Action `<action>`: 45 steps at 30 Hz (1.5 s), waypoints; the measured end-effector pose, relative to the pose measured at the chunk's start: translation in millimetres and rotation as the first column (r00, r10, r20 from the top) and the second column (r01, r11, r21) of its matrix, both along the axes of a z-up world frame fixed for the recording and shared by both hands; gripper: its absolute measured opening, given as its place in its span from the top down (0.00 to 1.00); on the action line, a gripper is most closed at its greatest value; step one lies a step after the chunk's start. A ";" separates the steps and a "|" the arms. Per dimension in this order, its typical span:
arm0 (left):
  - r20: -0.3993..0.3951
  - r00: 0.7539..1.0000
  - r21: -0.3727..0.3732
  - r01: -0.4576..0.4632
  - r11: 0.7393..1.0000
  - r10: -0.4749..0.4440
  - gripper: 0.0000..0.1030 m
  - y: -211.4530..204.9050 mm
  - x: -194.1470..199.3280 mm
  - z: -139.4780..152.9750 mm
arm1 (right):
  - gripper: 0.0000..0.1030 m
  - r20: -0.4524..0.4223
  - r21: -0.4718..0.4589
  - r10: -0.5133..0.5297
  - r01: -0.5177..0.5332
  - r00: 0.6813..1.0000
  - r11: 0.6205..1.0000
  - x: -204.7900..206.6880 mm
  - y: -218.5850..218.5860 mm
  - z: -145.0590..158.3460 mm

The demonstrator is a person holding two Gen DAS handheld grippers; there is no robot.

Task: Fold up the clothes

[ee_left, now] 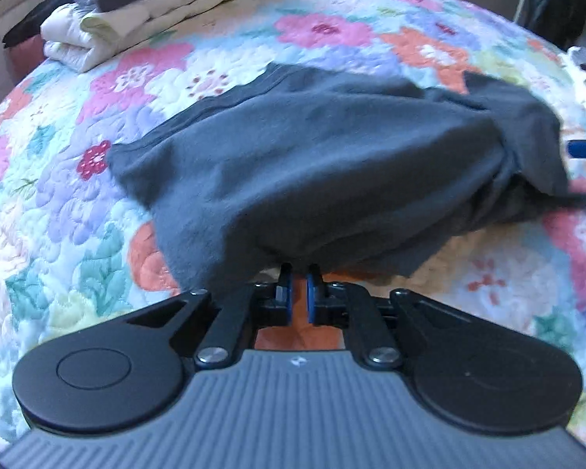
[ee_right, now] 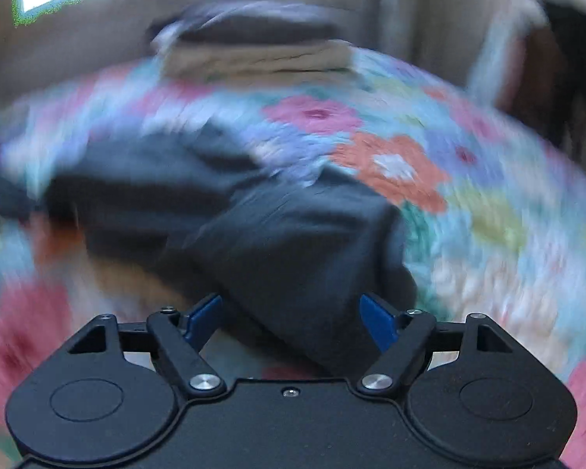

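Folding a dark grey garment [ee_left: 316, 164] on a floral quilt [ee_left: 97, 211].
Left claw [ee_left: 300, 273] pinched shut on the hem at 6 o'clock; right claw [ee_right: 289, 312] spread wide, holding nothing; best kept taut, edges matched.

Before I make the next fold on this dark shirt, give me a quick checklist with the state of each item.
1. Left gripper pinching the dark shirt edge: ok, jaws shut on cloth.
2. Right gripper gripping: not ok, jaws wide apart.
3. Shirt lying flat: not ok, bunched at its right side.
4. Folded stack apart from the shirt: ok.
5. Right wrist view sharp: not ok, blurred.
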State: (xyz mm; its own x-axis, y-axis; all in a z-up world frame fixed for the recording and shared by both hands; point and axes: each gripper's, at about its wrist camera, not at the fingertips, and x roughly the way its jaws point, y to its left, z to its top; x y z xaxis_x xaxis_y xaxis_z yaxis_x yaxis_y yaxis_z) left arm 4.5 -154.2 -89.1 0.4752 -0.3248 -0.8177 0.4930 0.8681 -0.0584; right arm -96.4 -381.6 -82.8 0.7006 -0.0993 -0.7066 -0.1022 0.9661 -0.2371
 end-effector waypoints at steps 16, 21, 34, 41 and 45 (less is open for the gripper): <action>0.064 0.964 0.010 0.257 0.966 -0.257 0.93 -73.2 -36.8 -1.2 | 0.91 0.179 -0.043 -0.189 0.199 0.966 0.979 21.3 -38.5 1.1; 0.094 0.946 -0.090 0.319 0.944 -0.311 0.90 -111.2 -39.6 3.1 | 0.95 0.213 0.132 -0.265 0.241 0.941 0.961 19.4 -66.2 17.6; 0.199 0.927 -0.069 0.335 0.939 -0.316 0.45 -147.6 -35.6 12.3 | 0.96 0.187 0.282 -0.416 0.357 0.890 0.890 13.9 -132.3 7.5; 0.091 0.962 -0.062 0.262 0.963 -0.256 0.46 -120.1 -18.6 2.4 | 0.97 0.379 0.278 -0.439 0.353 0.814 0.894 -11.7 -136.6 45.9; 0.096 0.965 -0.025 0.248 0.968 -0.244 0.46 -110.4 -12.9 -9.2 | 0.97 0.429 0.199 -0.377 0.321 0.821 0.926 -19.8 -121.3 57.3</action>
State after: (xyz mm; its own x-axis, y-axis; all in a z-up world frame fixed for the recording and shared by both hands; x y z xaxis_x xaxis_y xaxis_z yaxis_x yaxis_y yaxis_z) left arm -8.4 -264.5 -98.2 0.4489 -0.4700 -0.7600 0.6959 0.7174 -0.0327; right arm -116.2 -503.0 -25.6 0.8771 -0.3377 -0.3417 0.3380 0.9392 -0.0606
